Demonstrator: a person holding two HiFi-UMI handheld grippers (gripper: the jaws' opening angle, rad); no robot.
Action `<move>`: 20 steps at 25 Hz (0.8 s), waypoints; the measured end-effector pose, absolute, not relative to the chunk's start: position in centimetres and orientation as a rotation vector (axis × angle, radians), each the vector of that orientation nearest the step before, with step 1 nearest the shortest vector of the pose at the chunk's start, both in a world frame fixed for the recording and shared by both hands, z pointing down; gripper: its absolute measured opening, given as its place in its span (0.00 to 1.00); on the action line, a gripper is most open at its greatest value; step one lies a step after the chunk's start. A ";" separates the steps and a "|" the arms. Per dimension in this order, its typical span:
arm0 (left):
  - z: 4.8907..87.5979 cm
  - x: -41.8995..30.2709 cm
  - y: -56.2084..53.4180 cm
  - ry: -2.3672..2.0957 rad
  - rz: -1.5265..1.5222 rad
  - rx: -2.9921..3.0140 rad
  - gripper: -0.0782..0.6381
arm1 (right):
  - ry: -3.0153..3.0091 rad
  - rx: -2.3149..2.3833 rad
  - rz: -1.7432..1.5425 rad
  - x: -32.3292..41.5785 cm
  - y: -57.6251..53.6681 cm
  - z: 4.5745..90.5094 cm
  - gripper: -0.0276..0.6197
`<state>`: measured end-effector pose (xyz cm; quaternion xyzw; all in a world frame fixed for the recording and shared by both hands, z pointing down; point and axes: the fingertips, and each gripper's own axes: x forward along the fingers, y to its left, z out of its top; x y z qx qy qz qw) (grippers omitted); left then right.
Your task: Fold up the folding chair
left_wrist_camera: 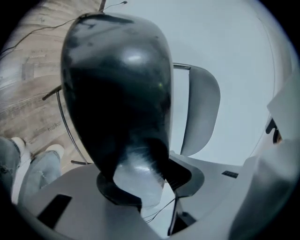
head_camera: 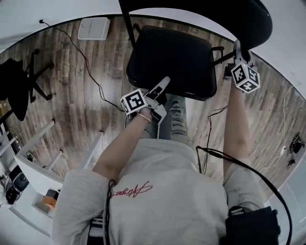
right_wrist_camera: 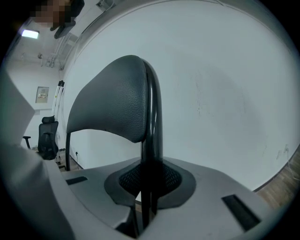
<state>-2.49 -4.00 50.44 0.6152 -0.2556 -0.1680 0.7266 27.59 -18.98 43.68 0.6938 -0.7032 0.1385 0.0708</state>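
The black folding chair stands in front of me, its seat (head_camera: 169, 60) in the upper middle of the head view and its backrest (head_camera: 229, 14) at the top right. My left gripper (head_camera: 160, 88) is at the seat's front edge. In the left gripper view the seat (left_wrist_camera: 117, 84) rears up steeply, and its edge sits between the jaws of the left gripper (left_wrist_camera: 145, 180), which are shut on it. My right gripper (head_camera: 237, 50) is raised at the backrest's side. In its own view the right gripper (right_wrist_camera: 147, 180) is shut on the black frame tube (right_wrist_camera: 152, 126) beside the padded backrest (right_wrist_camera: 110, 98).
A white wall stands close behind the chair. A black cable (head_camera: 83, 57) runs across the wooden floor to a white box (head_camera: 93, 27). A black office chair (head_camera: 19, 86) stands at the left, and a white rack (head_camera: 43, 153) at the lower left. The person's jeans-clad legs (head_camera: 174, 119) are under the seat's front.
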 end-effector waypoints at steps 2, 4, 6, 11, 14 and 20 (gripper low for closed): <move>49.5 -2.4 -6.0 -0.601 -0.389 1.357 0.34 | -2.130 2.086 0.423 27.7 -20.6 43.7 0.12; 49.1 -2.2 -8.1 -0.650 -0.370 1.365 0.33 | -2.132 2.080 0.430 28.1 -22.2 43.6 0.12; 48.7 -1.5 -9.9 -0.678 -0.359 1.359 0.33 | -2.137 2.057 0.442 28.6 -23.8 43.5 0.12; 48.3 -0.6 -13.0 -0.727 -0.331 1.315 0.33 | -2.113 2.024 0.526 29.3 -26.4 44.4 0.12; 48.1 -0.4 -14.1 -0.745 -0.346 1.289 0.33 | -2.105 2.032 0.546 29.8 -27.0 44.5 0.12; 47.9 0.2 -16.0 -0.817 -0.351 1.230 0.33 | -2.133 2.000 0.578 30.1 -28.1 44.8 0.12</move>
